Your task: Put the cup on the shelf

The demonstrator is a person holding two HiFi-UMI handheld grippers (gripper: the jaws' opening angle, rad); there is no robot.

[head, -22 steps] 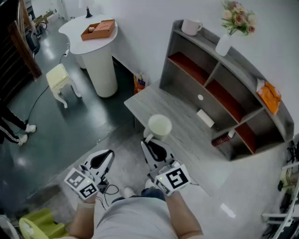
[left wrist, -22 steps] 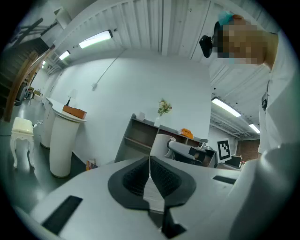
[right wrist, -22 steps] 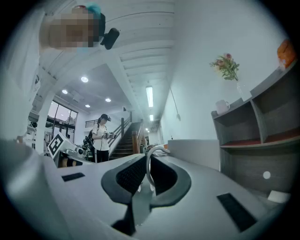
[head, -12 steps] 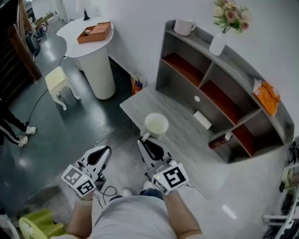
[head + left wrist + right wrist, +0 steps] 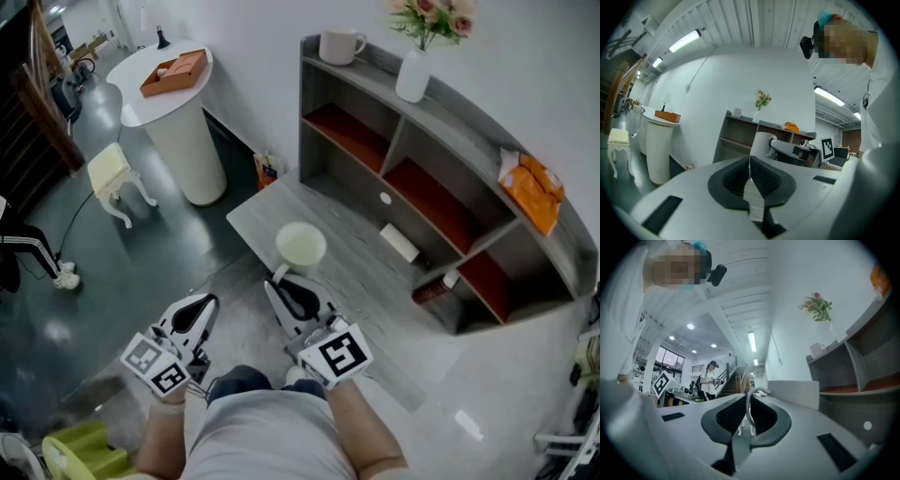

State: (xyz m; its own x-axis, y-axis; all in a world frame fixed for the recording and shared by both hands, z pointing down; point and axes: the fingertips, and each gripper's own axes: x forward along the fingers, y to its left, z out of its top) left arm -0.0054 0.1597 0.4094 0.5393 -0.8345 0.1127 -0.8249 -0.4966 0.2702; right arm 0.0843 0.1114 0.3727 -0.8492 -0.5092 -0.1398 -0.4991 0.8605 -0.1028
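Observation:
A white cup [image 5: 300,245] hangs upright over the grey low platform [image 5: 352,246] in front of the grey shelf unit [image 5: 427,131]. My right gripper [image 5: 278,279] is shut on the cup's thin handle [image 5: 750,404], with the cup's body [image 5: 794,392] just beyond the jaws. In the left gripper view the cup [image 5: 761,145] shows ahead, with the shelf [image 5: 738,136] behind it. My left gripper [image 5: 206,303] is held low to the left of the cup. Its jaws [image 5: 750,173] are shut with nothing between them.
On top of the shelf stand another white mug [image 5: 339,45], a vase of flowers [image 5: 413,73] and an orange bag [image 5: 530,187]. A white block [image 5: 400,242] and a dark bottle [image 5: 433,286] lie on the platform. At the left stand a white pedestal table [image 5: 173,94] and a stool [image 5: 112,169].
The shelf and platform have slid left and slightly down in the head view. The right gripper keeps its hold on the cup, which has shifted a little left with it.

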